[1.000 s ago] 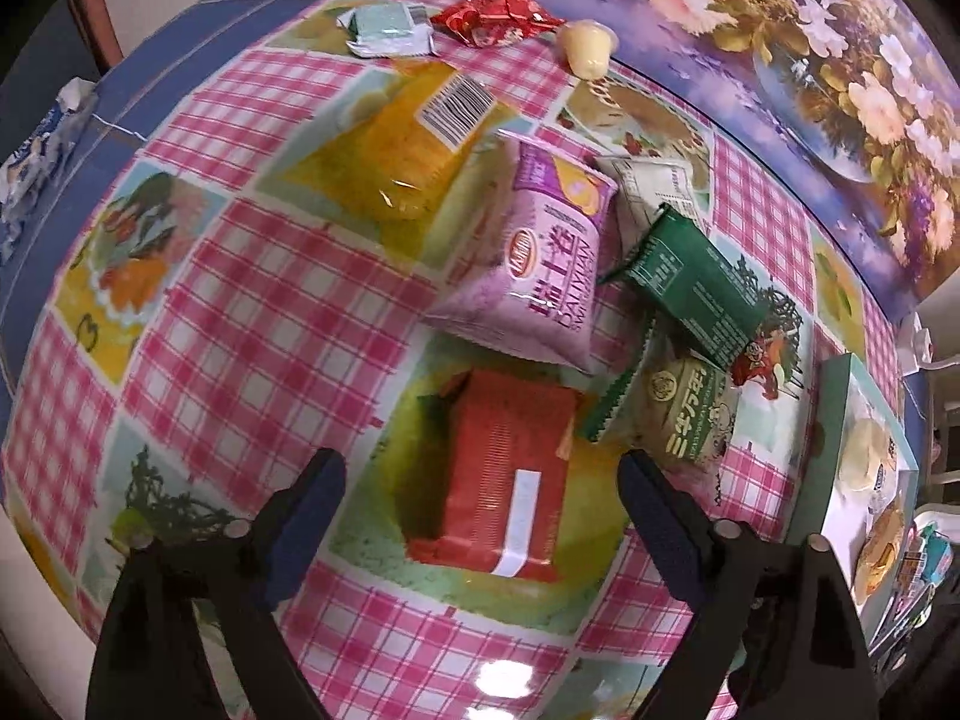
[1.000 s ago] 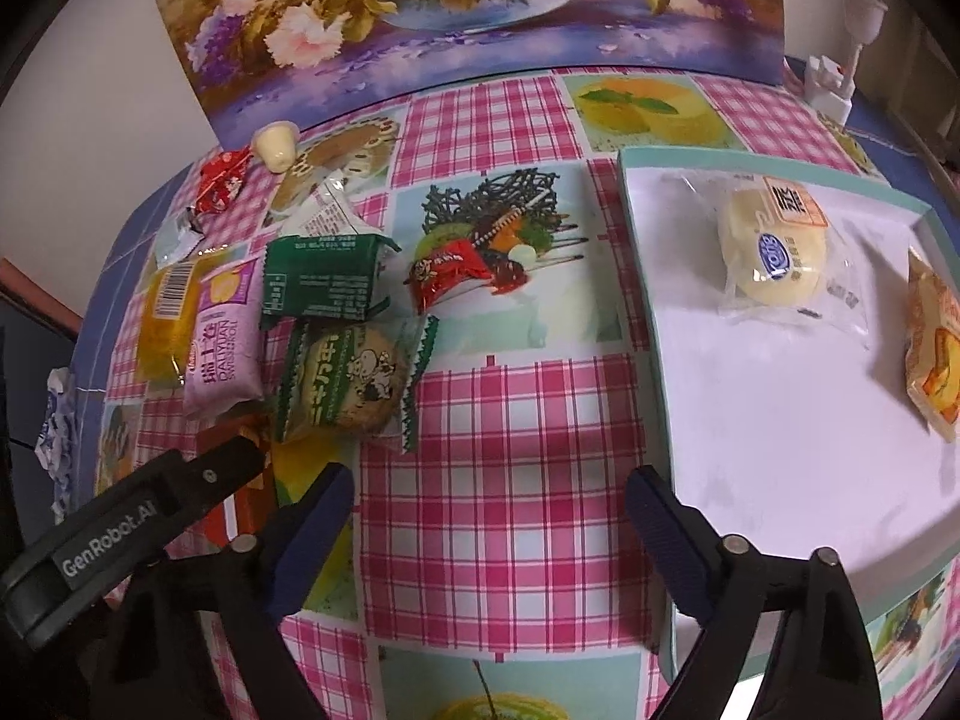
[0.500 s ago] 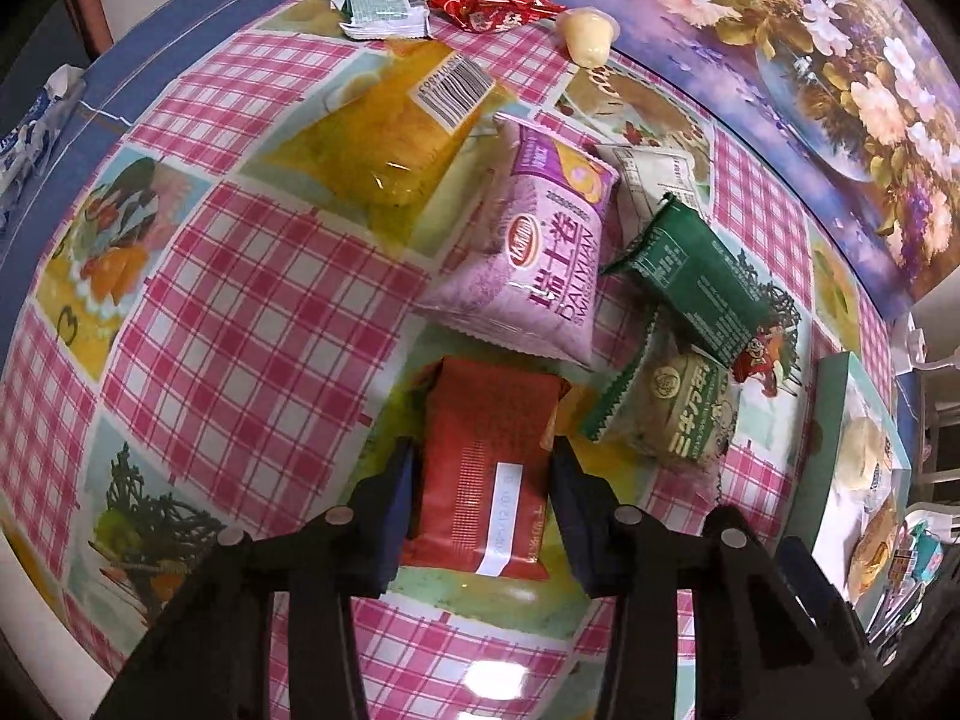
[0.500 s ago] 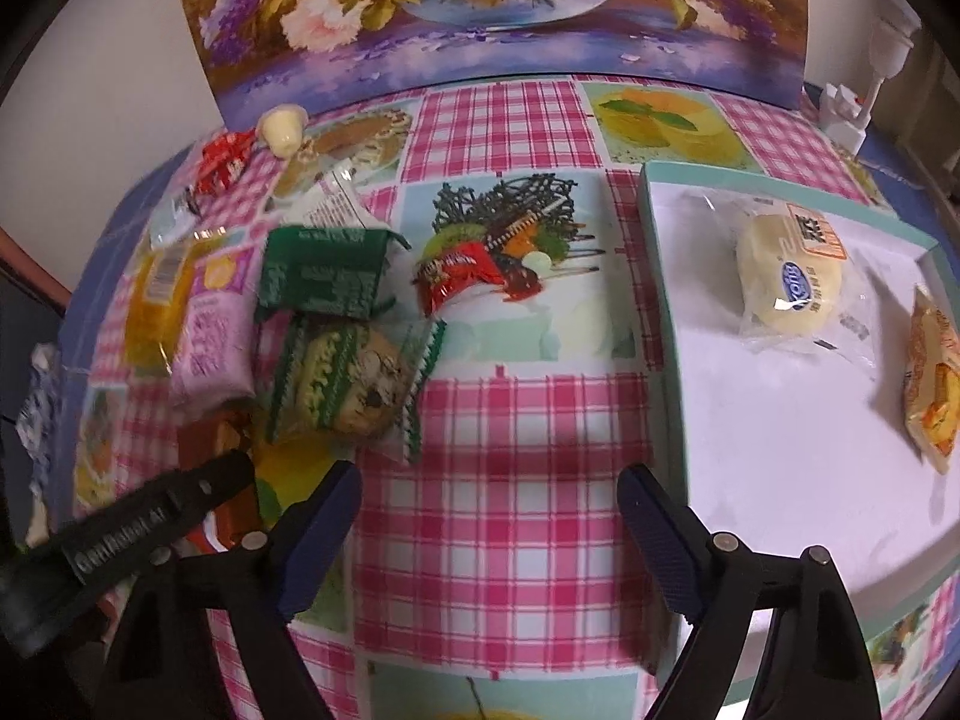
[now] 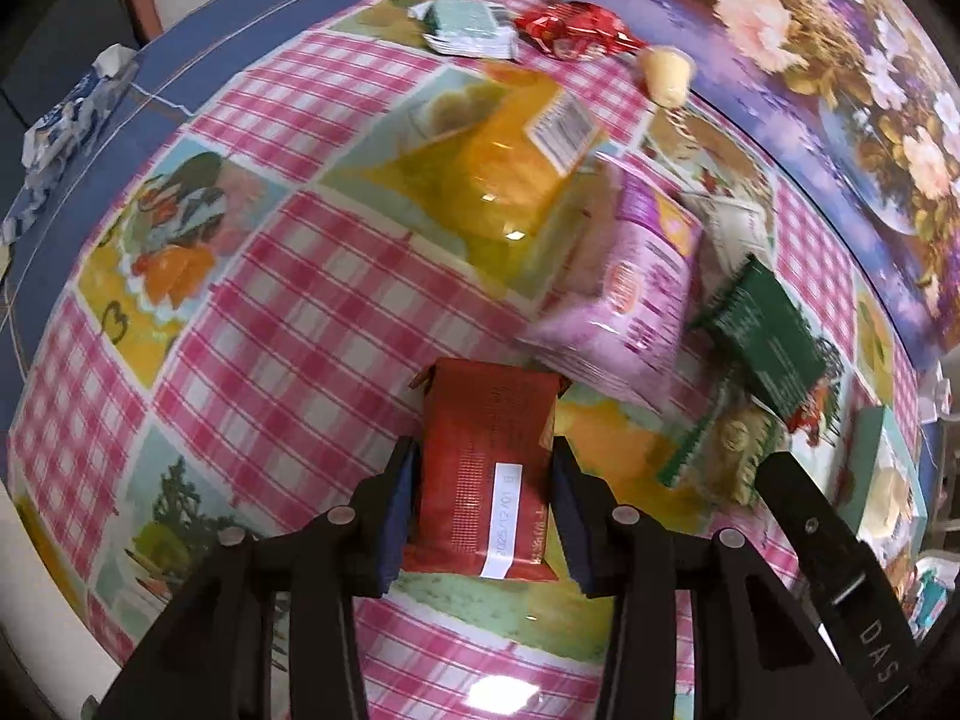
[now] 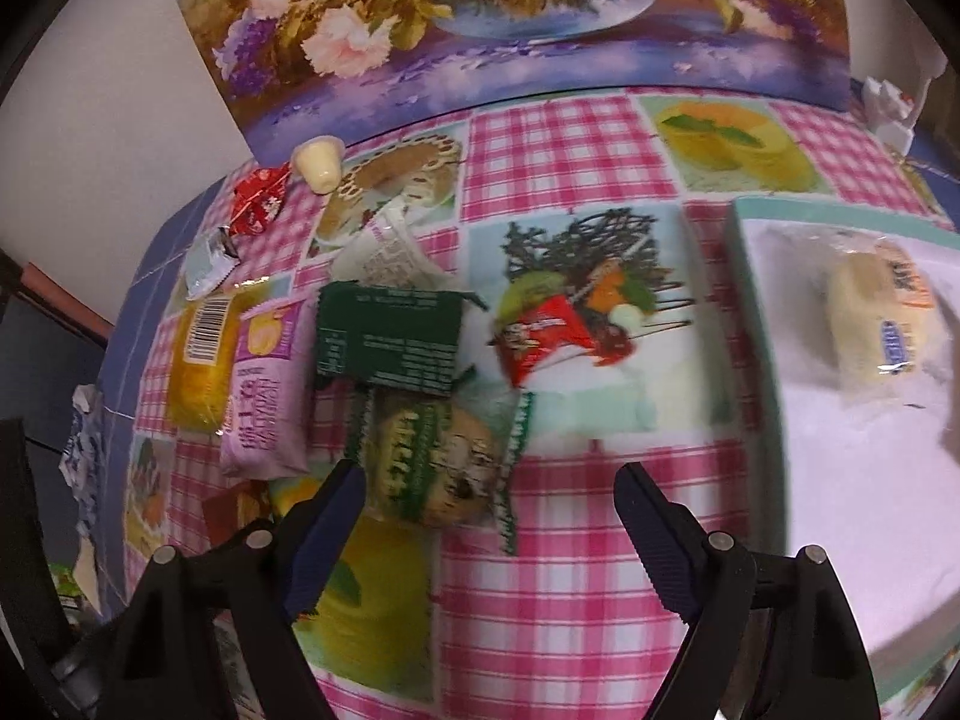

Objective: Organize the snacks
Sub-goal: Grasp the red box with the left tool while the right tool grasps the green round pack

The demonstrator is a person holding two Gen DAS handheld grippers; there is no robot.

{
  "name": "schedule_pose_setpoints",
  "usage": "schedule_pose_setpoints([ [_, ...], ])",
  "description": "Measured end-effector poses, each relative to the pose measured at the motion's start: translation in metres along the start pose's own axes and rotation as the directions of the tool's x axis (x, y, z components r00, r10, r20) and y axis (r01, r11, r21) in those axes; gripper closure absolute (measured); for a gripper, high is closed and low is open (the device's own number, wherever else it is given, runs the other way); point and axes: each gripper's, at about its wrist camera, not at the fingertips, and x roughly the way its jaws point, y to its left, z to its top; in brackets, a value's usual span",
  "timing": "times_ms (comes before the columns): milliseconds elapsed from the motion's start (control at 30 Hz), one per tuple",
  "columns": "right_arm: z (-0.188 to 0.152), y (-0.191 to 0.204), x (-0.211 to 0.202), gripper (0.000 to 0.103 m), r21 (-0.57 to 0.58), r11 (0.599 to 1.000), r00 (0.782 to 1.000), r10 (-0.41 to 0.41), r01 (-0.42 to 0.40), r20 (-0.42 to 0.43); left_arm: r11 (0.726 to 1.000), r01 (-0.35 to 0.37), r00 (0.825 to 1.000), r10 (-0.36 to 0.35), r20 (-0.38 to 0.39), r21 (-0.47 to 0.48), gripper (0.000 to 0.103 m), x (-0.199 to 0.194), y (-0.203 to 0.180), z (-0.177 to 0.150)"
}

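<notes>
My left gripper (image 5: 483,480) is shut on a red snack packet (image 5: 486,438), its pads pressing both long sides just above the checked tablecloth. Beyond it lie a pink packet (image 5: 624,300), a dark green packet (image 5: 762,330) and a green-edged cookie packet (image 5: 726,450). My right gripper (image 6: 489,480) hovers over the cloth with its jaws closing. Nothing is pressed between them, and the cookie packet (image 6: 438,468) lies just ahead of its left finger. A teal tray (image 6: 744,276) with a white inside holds a wrapped bun (image 6: 876,324) at the right.
A yellow packet (image 5: 510,168), a pale green sachet (image 5: 474,30), a red candy wrapper (image 5: 570,30) and a jelly cup (image 5: 666,78) lie farther back. A small red wrapper (image 6: 540,336) sits between pile and tray. A flower picture (image 6: 510,30) stands behind.
My left jaws have closed from wide open onto the red packet. My right gripper has drifted left toward the cookie packet and its jaws have narrowed a little.
</notes>
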Motion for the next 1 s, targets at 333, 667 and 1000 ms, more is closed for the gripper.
schedule_pose_setpoints([
  [333,0.001,0.03,0.024,0.017,-0.041,0.999,0.999,-0.035,0.036,0.009,0.999,-0.019,1.0,0.019,0.011,-0.041,0.059,-0.004,0.03,0.006],
  [667,-0.002,0.041,0.028,0.029,-0.115,0.98,0.986,-0.156,0.162,0.06,0.998,-0.045,0.999,0.046,0.012,-0.045,0.059,-0.006,0.048,0.014],
  [1000,-0.009,0.026,0.015,0.044,-0.079,0.984,0.987,-0.154,0.157,0.044,0.997,-0.071,0.997,0.071,0.008,-0.028,0.061,-0.004,0.03,0.012],
])
